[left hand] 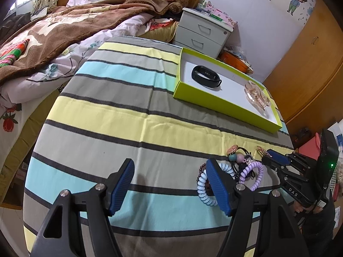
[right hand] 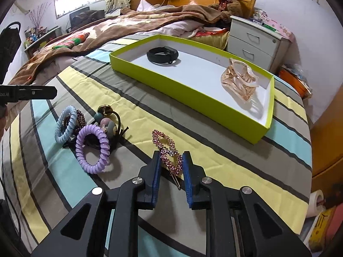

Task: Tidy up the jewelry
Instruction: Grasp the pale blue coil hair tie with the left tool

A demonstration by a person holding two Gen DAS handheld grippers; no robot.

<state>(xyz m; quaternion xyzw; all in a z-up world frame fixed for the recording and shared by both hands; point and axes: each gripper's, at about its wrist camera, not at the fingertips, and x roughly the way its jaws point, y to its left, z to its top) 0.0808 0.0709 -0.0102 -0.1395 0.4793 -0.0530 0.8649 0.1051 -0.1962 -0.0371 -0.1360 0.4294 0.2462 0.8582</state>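
The right gripper (right hand: 171,160) is closing its blue pads on either side of a pink rhinestone hair clip (right hand: 167,150) lying on the striped cloth (right hand: 128,111) just ahead of it, while the left gripper (left hand: 169,184) is hovering with jaws wide apart, holding nothing, beside coiled hair ties (right hand: 93,147).

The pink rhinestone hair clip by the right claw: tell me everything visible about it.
The pink rhinestone hair clip is a flat open loop studded with small pink stones, with a thin metal prong showing at its near end. It lies on the striped cloth, apart from the green box. The right claw has its blue pads on either side of it, closing in; firm contact cannot be confirmed.
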